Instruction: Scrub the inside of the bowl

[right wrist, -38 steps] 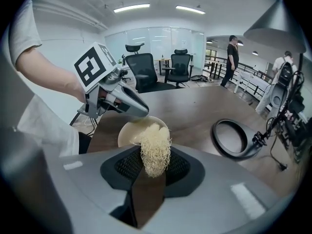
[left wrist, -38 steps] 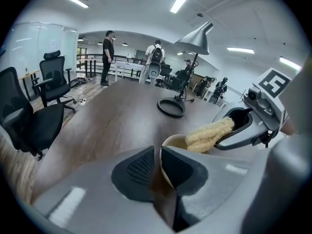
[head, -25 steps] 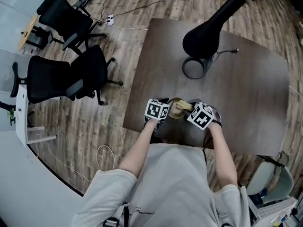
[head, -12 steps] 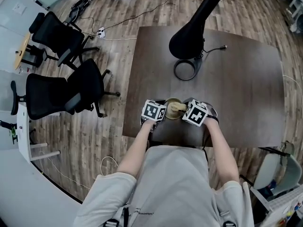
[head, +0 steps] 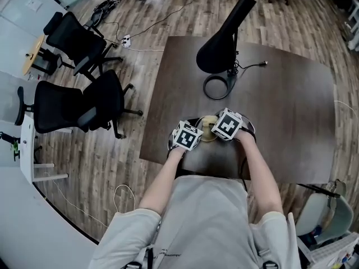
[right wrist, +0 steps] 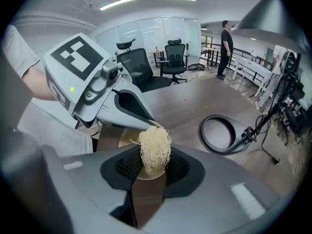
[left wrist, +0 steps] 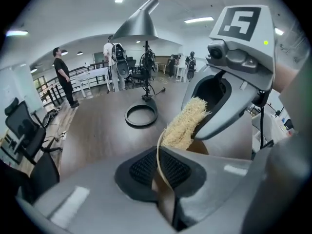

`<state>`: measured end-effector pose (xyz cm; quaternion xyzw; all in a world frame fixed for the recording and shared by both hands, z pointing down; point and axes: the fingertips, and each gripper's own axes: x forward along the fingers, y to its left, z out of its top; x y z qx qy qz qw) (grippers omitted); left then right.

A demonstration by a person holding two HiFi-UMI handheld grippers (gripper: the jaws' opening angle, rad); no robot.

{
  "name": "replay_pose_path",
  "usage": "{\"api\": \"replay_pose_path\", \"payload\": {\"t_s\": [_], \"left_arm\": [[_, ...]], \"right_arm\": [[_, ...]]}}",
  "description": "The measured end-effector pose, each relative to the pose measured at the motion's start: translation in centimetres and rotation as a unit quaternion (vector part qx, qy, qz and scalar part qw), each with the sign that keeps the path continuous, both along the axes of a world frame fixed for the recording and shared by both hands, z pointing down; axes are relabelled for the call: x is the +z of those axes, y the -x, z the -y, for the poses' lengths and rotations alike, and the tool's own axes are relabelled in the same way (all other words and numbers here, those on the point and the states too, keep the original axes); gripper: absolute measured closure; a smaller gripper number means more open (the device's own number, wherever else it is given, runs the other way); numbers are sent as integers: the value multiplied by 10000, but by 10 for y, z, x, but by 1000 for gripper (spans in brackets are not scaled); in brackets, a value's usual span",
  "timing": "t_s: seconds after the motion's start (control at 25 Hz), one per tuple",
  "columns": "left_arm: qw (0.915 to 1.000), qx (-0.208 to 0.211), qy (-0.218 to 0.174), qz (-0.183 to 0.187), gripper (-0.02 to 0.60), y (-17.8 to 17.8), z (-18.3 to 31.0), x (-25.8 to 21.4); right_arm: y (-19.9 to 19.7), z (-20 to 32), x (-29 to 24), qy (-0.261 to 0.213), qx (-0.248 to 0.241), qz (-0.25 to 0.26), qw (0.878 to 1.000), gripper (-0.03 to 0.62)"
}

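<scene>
Both forearms are held forward and angled inward over the near edge of a dark wooden table [head: 280,105]. The left gripper [head: 196,130] and right gripper [head: 220,129] are brought together at a small tan bowl [head: 207,133] resting on the table. In the head view, the bowl is largely covered by the grippers' marker cubes. In the left gripper view, the left jaws are shown closed on the bowl's thin rim. In the right gripper view, the right jaws are shown clamped on a pale, stringy fibre scrubber [right wrist: 155,147], whose tip is placed inside the bowl. A black desk lamp [head: 220,41] with a cone-shaped shade and a ring-shaped base is seen farther back on the table.
</scene>
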<state>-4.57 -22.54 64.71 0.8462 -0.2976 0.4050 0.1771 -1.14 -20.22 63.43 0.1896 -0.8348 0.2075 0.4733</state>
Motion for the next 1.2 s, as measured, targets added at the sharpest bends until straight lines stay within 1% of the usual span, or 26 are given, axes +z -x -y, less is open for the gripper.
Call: {"api": "replay_pose_path", "payload": {"t_s": [0.08, 0.2, 0.36, 0.56, 0.68, 0.76, 0.84, 0.92, 1.2], "left_arm": [[9998, -138, -114, -22, 564, -7, 3, -6], [9994, -284, -173, -132, 564, -18, 4, -15], [9990, -331, -204, -202, 564, -30, -1, -19], [9985, -275, -406, -252, 564, -38, 7, -27], [9987, -291, -351, -210, 561, -36, 4, -28], [9987, -265, -396, -195, 561, -37, 5, -29], [9984, -239, -469, -212, 561, -38, 8, -29], [9982, -262, -502, -208, 561, -36, 9, -30], [9967, -494, -562, -324, 561, -28, 12, -39]], "right_arm": [[-9, 3, -2, -7, 137, 38, 9999, 462], [-25, 7, -5, 20, 307, 28, 9995, 462], [-44, 2, -1, -36, 405, -223, 9989, 464], [-56, 4, -2, -162, 531, -298, 9980, 465], [-59, -3, 2, -171, 559, -396, 9975, 465], [-62, -10, 8, -143, 557, -489, 9971, 465], [-61, -11, 11, -179, 569, -471, 9971, 465], [-62, -18, 13, -54, 606, -541, 9967, 465], [-52, -17, 5, -317, 421, -566, 9970, 465]]}}
